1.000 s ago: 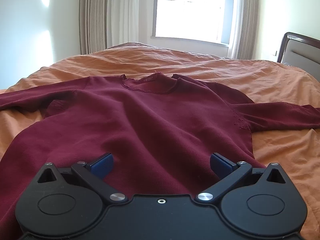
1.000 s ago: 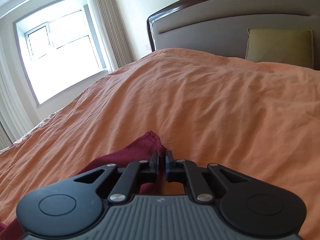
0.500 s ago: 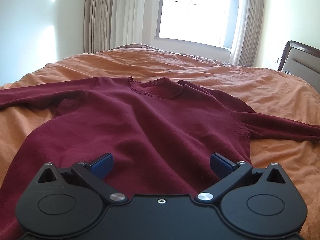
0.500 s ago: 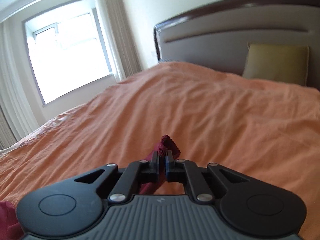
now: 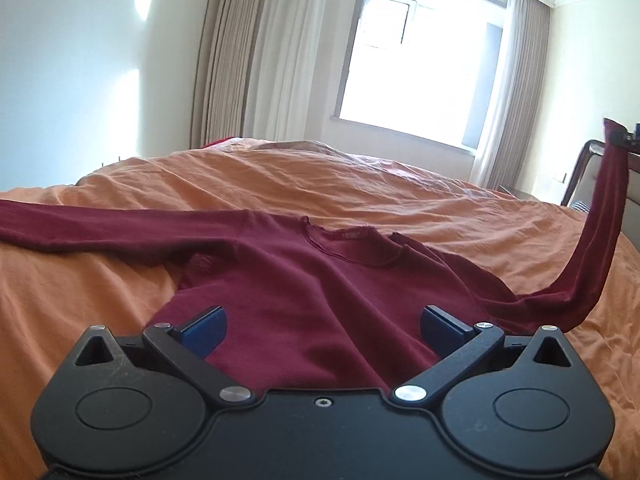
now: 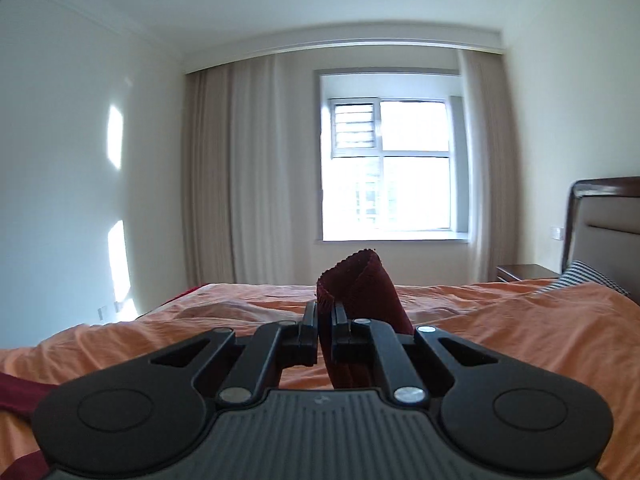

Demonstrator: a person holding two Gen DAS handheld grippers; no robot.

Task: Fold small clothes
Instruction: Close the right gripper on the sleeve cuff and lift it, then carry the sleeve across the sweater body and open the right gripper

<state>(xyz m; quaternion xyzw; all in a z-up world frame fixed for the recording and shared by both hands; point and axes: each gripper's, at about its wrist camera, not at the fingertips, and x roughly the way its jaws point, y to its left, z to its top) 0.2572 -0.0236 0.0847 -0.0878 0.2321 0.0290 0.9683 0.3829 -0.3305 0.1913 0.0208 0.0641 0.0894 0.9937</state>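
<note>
Left wrist view takes in the orange bedspread (image 5: 360, 184) across the whole bed, and on it the dark red sweater (image 5: 304, 292) lying flat, neckline toward the window, one sleeve stretched out to the left edge of that view. The other sleeve (image 5: 600, 224) rises off the cover in a taut band at the right, up to where the right gripper (image 6: 325, 324) pinches it. In the right wrist view that gripper's jaws are closed on the sleeve's cuff (image 6: 356, 280), the hemmed end curling above the fingers. The left gripper (image 5: 322, 324) hovers over the sweater's lower body with its blue pads spread wide and nothing between them. The step in hand looks like the first sleeve fold — the cuff is lifted but not yet carried across. Next, I judge, the right hand should swing the cuff over the chest and lay the sleeve flat — while the body stays put, which the left gripper could pin if it drags.
</note>
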